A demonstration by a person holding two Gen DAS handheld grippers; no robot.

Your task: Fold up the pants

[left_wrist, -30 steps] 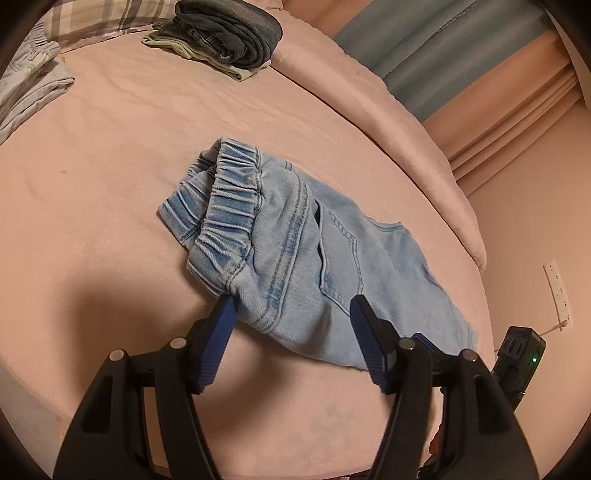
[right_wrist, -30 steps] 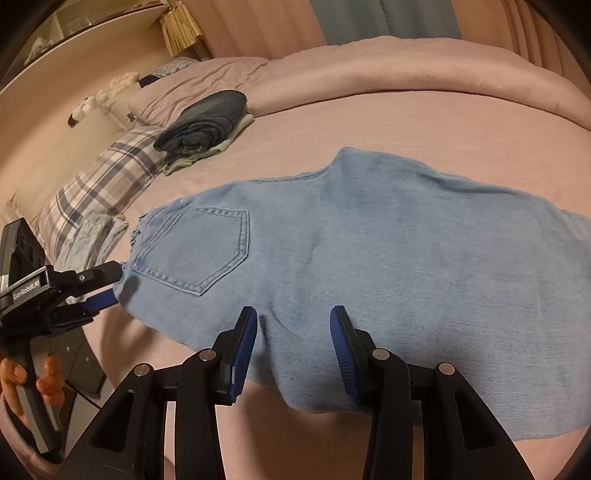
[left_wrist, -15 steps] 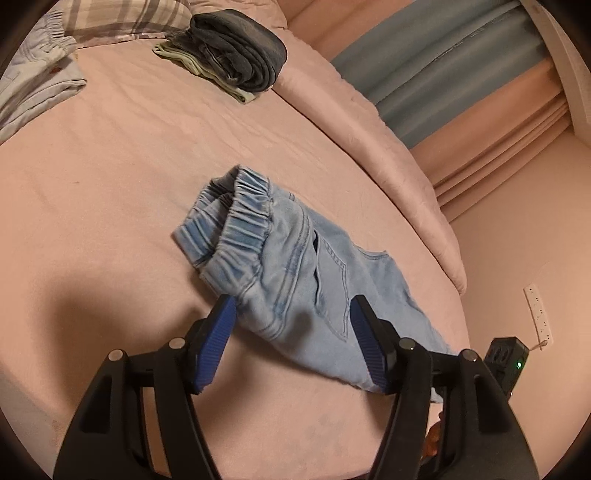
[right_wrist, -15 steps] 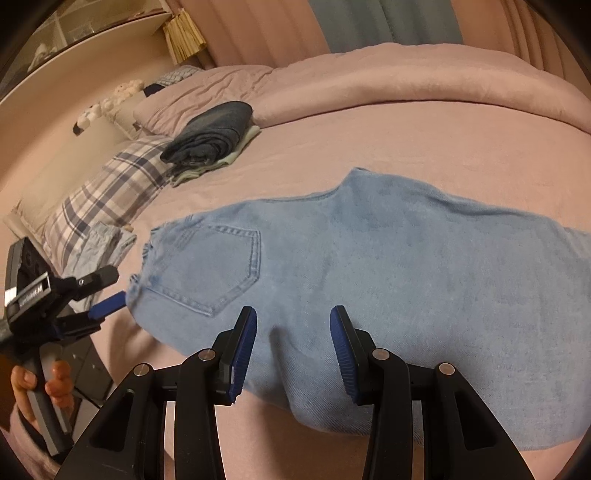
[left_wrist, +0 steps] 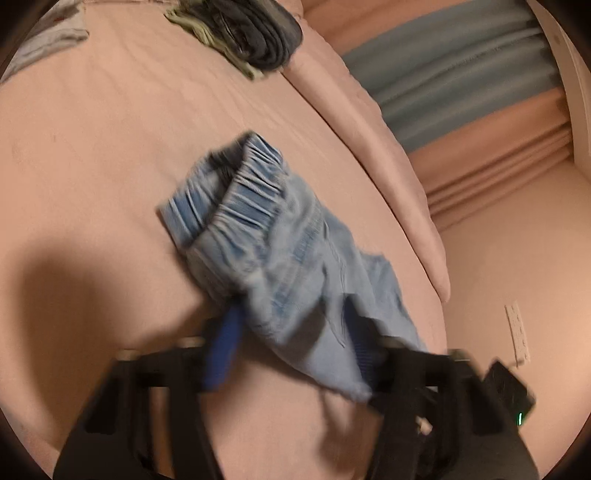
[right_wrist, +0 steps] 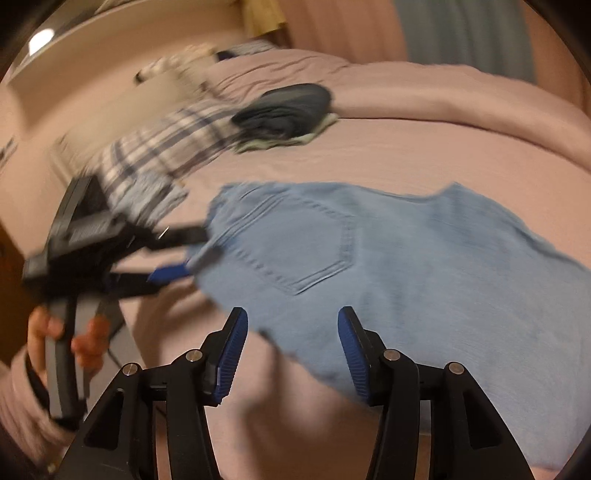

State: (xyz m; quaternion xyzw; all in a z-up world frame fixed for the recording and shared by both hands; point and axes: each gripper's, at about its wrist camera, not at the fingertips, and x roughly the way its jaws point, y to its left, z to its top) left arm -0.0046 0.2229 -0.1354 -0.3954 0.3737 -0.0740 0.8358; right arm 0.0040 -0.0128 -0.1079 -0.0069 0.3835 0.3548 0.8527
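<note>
Light blue denim pants (right_wrist: 388,266) lie on the pink bed, back pocket up, folded lengthwise. In the left wrist view the elastic waistband (left_wrist: 243,199) faces me. My left gripper (left_wrist: 291,332) is open with its jaws at either side of the waistband corner; it also shows in the right wrist view (right_wrist: 184,254) at the pants' left edge. My right gripper (right_wrist: 291,350) is open, just over the near edge of the pants below the pocket. Both views are motion-blurred.
A stack of folded dark clothes (right_wrist: 288,110) lies farther up the bed, also seen in the left wrist view (left_wrist: 243,33). A plaid pillow (right_wrist: 159,155) and a rolled pink duvet (left_wrist: 369,147) border the bed. Curtains hang behind. A wall socket (left_wrist: 517,332) is at the right.
My left gripper has pushed forward to the waistband corner, which now lies between its open jaws. The right gripper has shifted left along the near edge, towards the pocket.
</note>
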